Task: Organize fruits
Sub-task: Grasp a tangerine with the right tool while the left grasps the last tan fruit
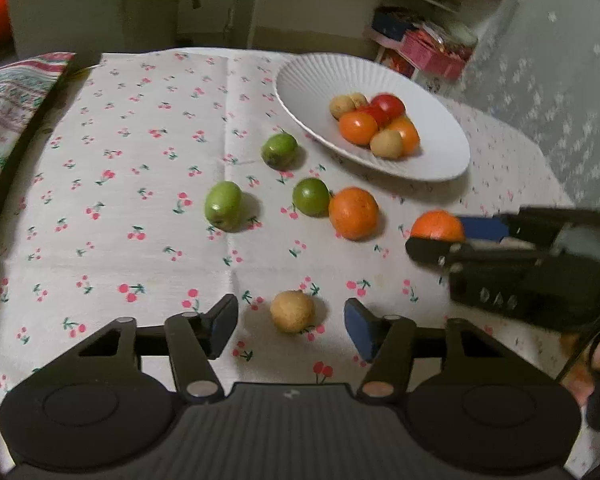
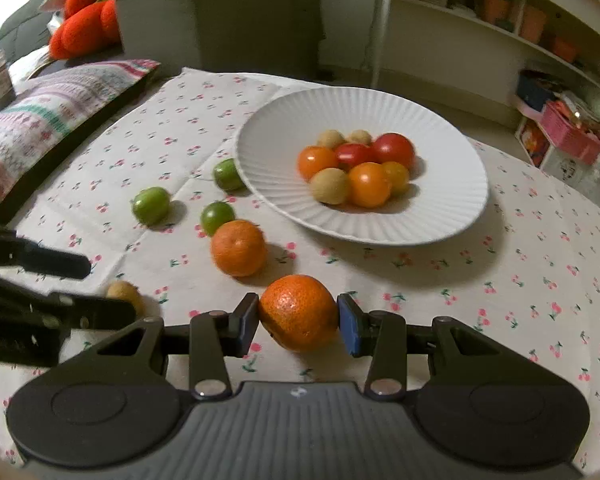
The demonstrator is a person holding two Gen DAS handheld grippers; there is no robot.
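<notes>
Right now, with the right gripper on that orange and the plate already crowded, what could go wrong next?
1. The right gripper pinches the orange only at its sides; a round fruit could slip out during the lift.
2. The white plate holds a tight cluster of small fruits; a dropped orange could knock some rolling.
3. The left gripper is open around the tan fruit, close to the right one; the two could collide.

- The plate (image 2: 440, 216) sits far on the counter (image 2: 500, 280), fruit piled in it.
- Three limes (image 1: 223, 205) lie left of it.
- A mandarin (image 1: 353, 213) touches the nearest lime.
- A longan (image 1: 292, 311) lies nearest, between the left claw's (image 1: 290, 330) fingers.
</notes>
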